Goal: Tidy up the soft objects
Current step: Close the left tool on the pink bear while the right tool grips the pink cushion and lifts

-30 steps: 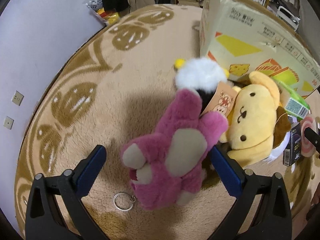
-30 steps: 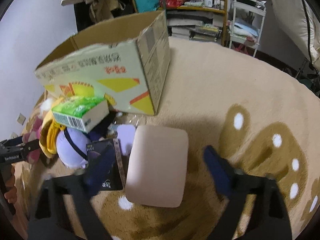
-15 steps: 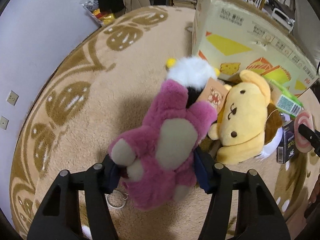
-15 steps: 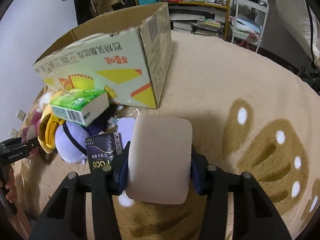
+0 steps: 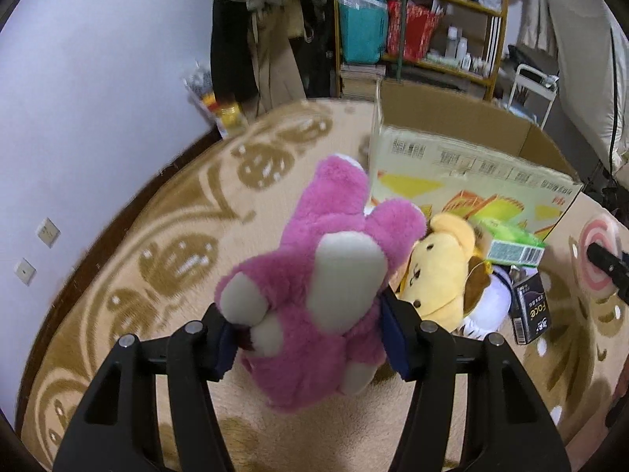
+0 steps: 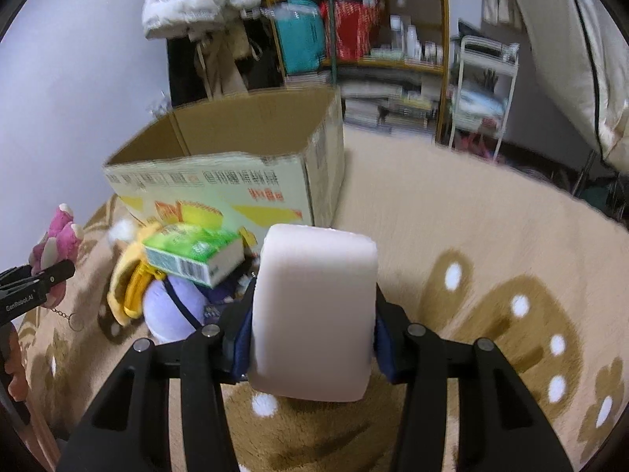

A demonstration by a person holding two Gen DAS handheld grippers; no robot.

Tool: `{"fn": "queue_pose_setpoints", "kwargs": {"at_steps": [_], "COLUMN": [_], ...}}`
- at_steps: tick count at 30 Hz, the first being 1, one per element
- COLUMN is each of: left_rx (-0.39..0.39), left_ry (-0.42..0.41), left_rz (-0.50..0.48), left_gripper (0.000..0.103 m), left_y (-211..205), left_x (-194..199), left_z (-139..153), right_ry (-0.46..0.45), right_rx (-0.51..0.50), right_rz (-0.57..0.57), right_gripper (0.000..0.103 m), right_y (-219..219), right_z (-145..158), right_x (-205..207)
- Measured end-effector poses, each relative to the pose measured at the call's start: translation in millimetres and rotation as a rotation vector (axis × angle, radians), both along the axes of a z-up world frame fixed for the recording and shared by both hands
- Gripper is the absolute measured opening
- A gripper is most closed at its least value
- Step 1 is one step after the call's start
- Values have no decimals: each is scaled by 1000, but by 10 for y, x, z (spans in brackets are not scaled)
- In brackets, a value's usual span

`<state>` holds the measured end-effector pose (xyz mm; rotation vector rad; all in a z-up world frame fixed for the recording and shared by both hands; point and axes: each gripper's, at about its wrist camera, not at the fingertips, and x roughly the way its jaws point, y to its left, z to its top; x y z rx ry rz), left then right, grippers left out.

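My left gripper (image 5: 308, 340) is shut on a pink plush bear (image 5: 330, 275) and holds it lifted above the rug. My right gripper (image 6: 310, 338) is shut on a pale pink foam pad (image 6: 314, 314), also lifted. An open cardboard box (image 5: 468, 173) stands ahead; it also shows in the right wrist view (image 6: 236, 169). On the rug beside it lie a yellow plush dog (image 5: 440, 271), a green tissue pack (image 6: 192, 255) on top of it, a lilac plush (image 6: 169, 310) and a black carton (image 5: 530, 310). The pink bear also shows in the right wrist view (image 6: 59, 240).
A beige rug with brown patterns (image 5: 177, 255) covers the floor. A lilac wall (image 5: 98, 98) is at the left. Shelves with bags and bottles (image 5: 412, 31) and a white cart (image 6: 483, 90) stand behind the box. A key ring (image 6: 74, 320) hangs from the bear.
Both grippers closed on their objects, the left on the pink bear and the right on the foam pad, and then lifted them off the rug toward the box.
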<state>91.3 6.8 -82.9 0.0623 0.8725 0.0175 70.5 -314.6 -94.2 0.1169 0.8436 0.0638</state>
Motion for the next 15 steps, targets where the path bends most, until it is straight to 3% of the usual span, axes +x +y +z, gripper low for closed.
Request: {"fn": "queue_pose_setpoints", "kwargs": {"at_steps": [7,15], "left_rx": [-24,13], "left_ry": [-86,-169], "left_rz": [-14,-48], "left_gripper": [59,59], "left_y": [-2,-70], "left_x": [-148,-339], "left_z": [268,508], "right_ry": [-122,-209], "right_rx": [-18,18], "right_rz": [15,-35], "right_gripper": [52,52], "right_y": [54,-62], "right_z": [291,558], "right_x": [-144,-262]}}
